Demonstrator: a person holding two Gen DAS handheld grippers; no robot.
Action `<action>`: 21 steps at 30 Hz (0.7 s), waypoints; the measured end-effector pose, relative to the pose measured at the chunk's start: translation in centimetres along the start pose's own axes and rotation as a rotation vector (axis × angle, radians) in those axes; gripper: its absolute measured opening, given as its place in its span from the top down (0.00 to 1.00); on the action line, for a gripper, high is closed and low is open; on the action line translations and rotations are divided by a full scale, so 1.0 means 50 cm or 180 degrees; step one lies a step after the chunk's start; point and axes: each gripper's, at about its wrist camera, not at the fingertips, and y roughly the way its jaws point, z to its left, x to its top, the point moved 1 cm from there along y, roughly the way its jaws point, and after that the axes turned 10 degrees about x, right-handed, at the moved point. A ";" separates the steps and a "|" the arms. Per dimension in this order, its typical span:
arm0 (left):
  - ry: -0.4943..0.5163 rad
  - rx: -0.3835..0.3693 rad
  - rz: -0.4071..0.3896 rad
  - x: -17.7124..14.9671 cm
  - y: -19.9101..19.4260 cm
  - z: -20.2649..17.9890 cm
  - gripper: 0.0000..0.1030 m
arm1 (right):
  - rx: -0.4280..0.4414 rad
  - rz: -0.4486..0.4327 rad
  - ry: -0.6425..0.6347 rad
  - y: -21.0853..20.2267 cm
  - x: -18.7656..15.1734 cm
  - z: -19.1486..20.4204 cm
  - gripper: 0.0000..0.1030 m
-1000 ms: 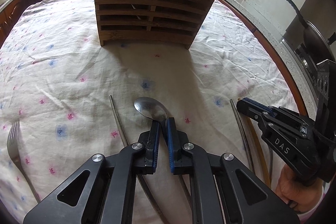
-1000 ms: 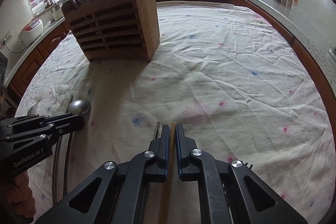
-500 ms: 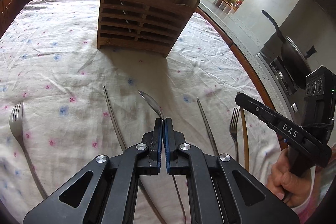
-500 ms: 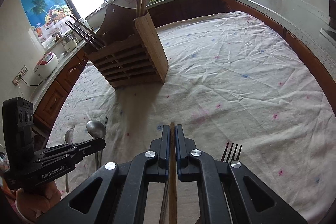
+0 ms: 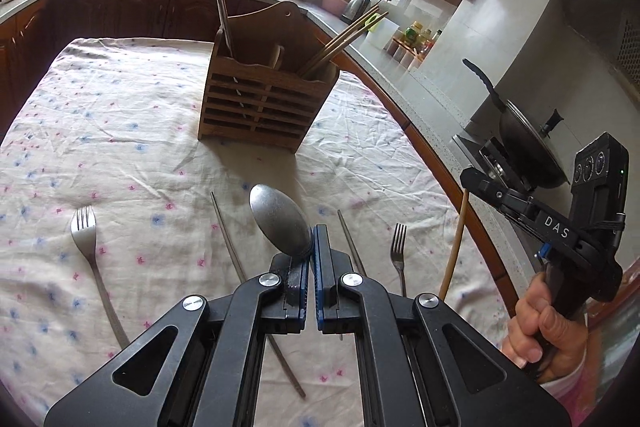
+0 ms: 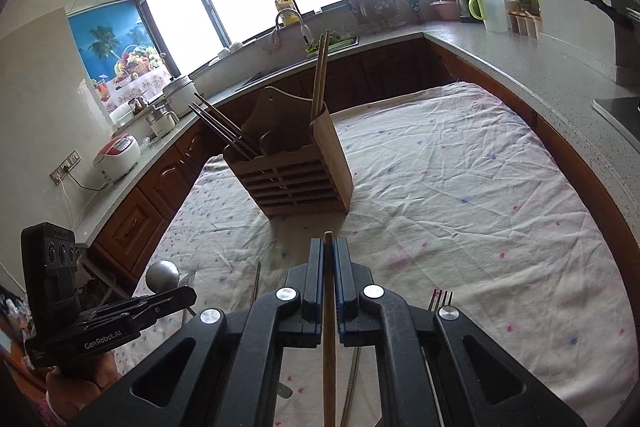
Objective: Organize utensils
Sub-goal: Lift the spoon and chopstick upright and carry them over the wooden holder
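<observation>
Both grippers have lifted off the tabletop (image 5: 120,115): the left gripper (image 5: 311,259) pinches the spoon (image 5: 280,225), the right gripper (image 6: 328,269) a wooden chopstick (image 6: 329,347), apparently single. Next they go into the holder (image 5: 260,103).

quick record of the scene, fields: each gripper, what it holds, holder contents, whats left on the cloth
left gripper: shut on spoon, lifted off the cloth
right gripper: shut on wooden chopstick, lifted
holder: upright on cloth, dark chopsticks in its left compartment, wooden chopsticks in its right
cloth: two forks, two metal chopsticks
</observation>
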 end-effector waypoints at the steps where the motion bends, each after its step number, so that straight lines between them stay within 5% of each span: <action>1: -0.0004 0.0002 -0.0031 0.000 -0.009 0.002 0.98 | 0.0009 -0.0035 -0.0021 -0.010 0.004 0.006 0.95; 21: -0.0029 0.0115 -0.0476 0.026 -0.104 0.032 0.98 | 0.0084 -0.0515 -0.0231 -0.088 0.052 0.073 0.95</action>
